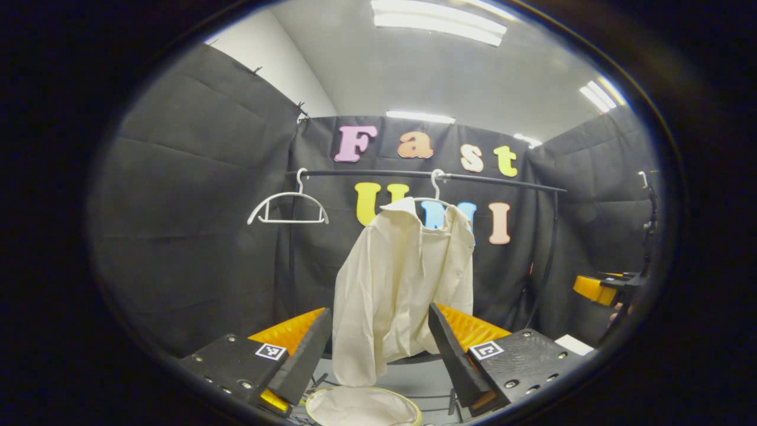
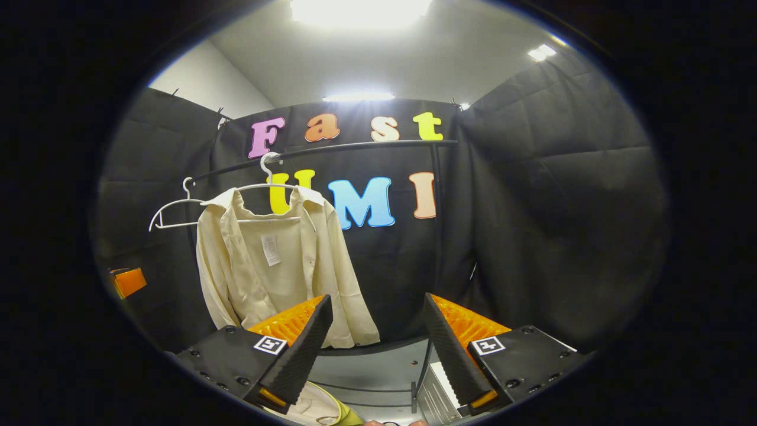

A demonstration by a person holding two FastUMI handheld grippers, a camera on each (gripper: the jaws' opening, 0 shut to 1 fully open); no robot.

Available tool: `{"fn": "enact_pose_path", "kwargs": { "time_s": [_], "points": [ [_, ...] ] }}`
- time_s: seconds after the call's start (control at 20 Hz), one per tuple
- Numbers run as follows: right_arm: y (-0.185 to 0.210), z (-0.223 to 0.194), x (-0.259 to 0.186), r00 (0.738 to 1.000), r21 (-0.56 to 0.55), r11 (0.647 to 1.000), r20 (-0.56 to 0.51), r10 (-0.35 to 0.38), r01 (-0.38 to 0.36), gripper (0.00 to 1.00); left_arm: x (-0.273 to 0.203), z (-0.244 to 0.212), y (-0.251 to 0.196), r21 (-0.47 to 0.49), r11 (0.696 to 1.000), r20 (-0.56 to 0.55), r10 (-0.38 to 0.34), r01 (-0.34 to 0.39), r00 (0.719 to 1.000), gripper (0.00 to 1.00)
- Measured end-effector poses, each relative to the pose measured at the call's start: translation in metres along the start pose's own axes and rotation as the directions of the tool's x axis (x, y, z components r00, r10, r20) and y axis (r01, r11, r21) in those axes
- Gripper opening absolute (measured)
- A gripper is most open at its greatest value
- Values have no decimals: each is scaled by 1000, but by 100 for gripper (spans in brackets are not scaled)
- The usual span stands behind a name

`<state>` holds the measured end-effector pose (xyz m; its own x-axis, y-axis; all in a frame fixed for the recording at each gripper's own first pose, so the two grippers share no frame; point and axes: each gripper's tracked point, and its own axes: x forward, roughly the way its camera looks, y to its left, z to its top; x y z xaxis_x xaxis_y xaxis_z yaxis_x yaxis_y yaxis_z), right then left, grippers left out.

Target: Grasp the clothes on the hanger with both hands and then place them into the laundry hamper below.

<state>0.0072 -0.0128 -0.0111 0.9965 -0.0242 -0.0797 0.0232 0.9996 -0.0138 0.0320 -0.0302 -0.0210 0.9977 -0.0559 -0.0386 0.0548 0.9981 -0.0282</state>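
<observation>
A cream, long-sleeved cloth shirt [image 1: 402, 284] is seen hung on a white wire hanger [image 1: 436, 188] from the black rail, its long axis vertical, above the round, cream-lined laundry hamper [image 1: 362, 407]. From the left tool [image 1: 378, 349], held wide and empty, the shirt lies at 12 o'clock and appears the nearer; from the right tool [image 2: 378, 349], likewise spread and empty, it lies toward 10 o'clock [image 2: 278, 266], well apart

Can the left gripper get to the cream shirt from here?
Probably yes. The left gripper is open, and the cream shirt hangs on its white hanger straight ahead between the fingers, with nothing in between that I can see.
</observation>
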Motion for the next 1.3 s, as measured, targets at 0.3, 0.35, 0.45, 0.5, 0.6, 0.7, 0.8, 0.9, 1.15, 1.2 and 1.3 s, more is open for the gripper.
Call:
{"fn": "enact_pose_path", "kwargs": {
  "time_s": [0.3,0.35,0.45,0.5,0.6,0.7,0.8,0.9,1.15,1.2,1.3],
  "points": [
    [-2,-5,20,999,-2,1000,-33,1,-1,98,17,-5,-5,10,1000,-28,10,-9,1000,95],
    [1,-7,24,999,-1,1000,-43,7,-7,98,22,-5,-5,11,1000,-32,18,-18,999,95],
    [8,-9,35,998,0,1000,-60,25,-25,97,28,-6,-5,7,1000,-34,30,-30,999,95],
    [12,-8,42,997,0,999,-63,35,-35,97,32,-6,-6,1,999,-37,36,-36,999,96],
    [20,-7,54,996,5,998,-65,60,-60,97,43,-1,-10,-23,999,-39,41,-42,998,96],
    [29,-6,68,994,10,996,-68,87,-86,97,52,9,-15,-28,999,-19,46,-46,999,95],
    [33,-3,81,992,17,994,-62,108,-107,97,70,19,-23,-2,999,-1,46,-46,999,95],
    [33,0,93,991,23,993,-52,121,-120,97,91,25,-32,33,998,7,49,-49,999,96],
    [32,-1,134,988,38,988,-41,149,-147,97,147,33,-65,48,997,13,57,-57,998,95],
    [33,-1,143,987,39,987,-40,156,-155,97,156,36,-71,55,997,21,60,-61,998,95],
    [33,-1,157,985,33,985,-36,171,-170,97,174,42,-80,84,994,43,71,-75,997,96]
  ]
}}
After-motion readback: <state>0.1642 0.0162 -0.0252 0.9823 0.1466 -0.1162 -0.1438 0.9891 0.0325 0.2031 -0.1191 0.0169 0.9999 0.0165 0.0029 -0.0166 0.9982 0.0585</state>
